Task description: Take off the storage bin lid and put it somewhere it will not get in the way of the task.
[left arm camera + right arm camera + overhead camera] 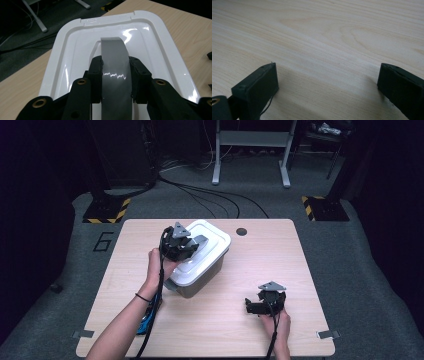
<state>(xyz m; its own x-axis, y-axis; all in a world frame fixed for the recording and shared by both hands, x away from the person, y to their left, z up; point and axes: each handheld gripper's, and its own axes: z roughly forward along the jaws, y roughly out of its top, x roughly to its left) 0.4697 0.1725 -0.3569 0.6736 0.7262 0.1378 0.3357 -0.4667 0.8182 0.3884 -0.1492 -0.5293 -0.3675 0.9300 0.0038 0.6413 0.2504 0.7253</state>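
Note:
A grey storage box [196, 282] with a glossy white lid [215, 240] stands left of the table's middle. The lid [75, 50] carries an arched grey handle [115, 52] along its centre. My left gripper [115, 66] is shut on that handle, one black jaw pressed on each side of the strap. From the high view, the left gripper [192, 245] sits over the near-left part of the lid. My right gripper [252, 306] rests low at the table's front right, pointing left. Its jaws stand wide apart in the right gripper view [328, 82], with bare wood between them.
The light wooden table [270, 265] has a dark round cable hole [241, 231] near its back edge. A blue object [145, 322] lies under the left forearm near the front edge. Cables and yellow-black striped stand bases [106, 211] lie on the floor behind.

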